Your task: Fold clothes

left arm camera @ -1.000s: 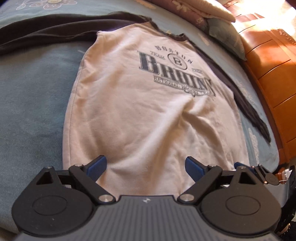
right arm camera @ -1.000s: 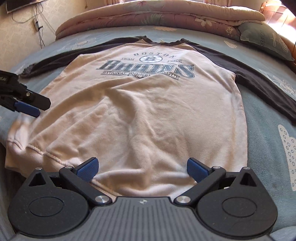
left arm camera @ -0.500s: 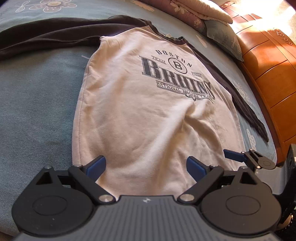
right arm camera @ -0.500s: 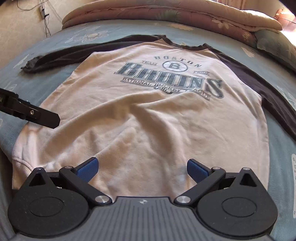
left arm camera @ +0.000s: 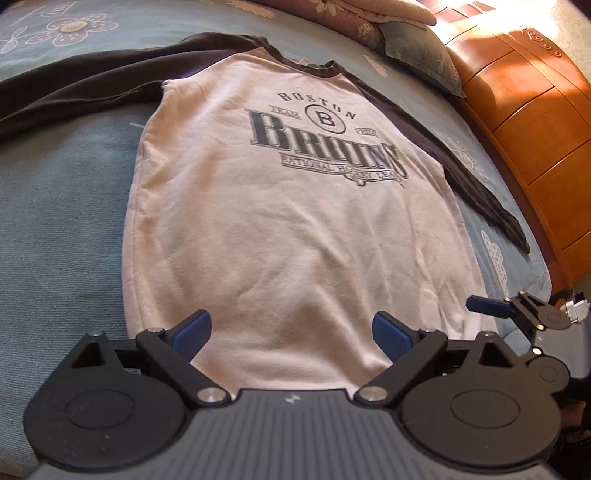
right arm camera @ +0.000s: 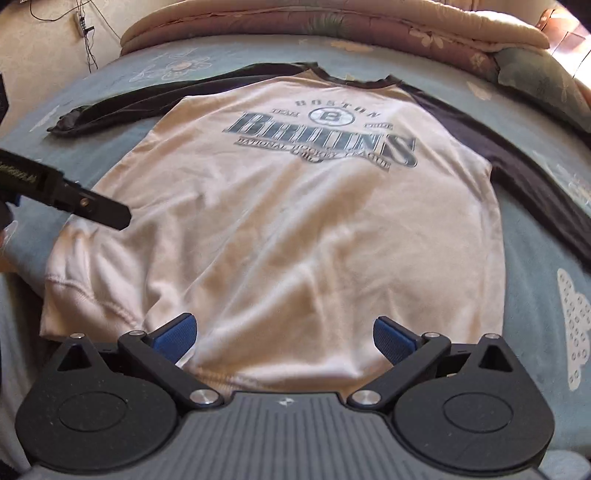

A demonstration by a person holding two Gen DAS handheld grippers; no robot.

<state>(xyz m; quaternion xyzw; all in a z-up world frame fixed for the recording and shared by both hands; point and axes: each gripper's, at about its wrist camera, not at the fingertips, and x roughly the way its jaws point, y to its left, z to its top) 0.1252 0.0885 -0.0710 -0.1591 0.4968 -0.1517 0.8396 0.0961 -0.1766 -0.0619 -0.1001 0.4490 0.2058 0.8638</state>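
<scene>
Sweatshirt: the sweatshirt lies flat, print up, on the blue bedspread, with both dark sleeves spread out to its sides
Step in hand: it appears to be the start, because no fold is visible on the sweatshirt; both grippers hover near its hem
Left gripper: the left gripper is wide open and holds nothing, its blue pads above the hem
Right gripper: the right gripper is also spread wide and empty, at the hem toward the sweatshirt's other corner
Next move: probably each gripper must come down on a hem corner and close on the cloth, taking both layers
Left view only: the wooden cabinet beside the sweatshirt's right sleeve
Right view only: the whole left sleeve up to its cuff, the ribbed hem seam, the folded quilt beyond the collar
</scene>
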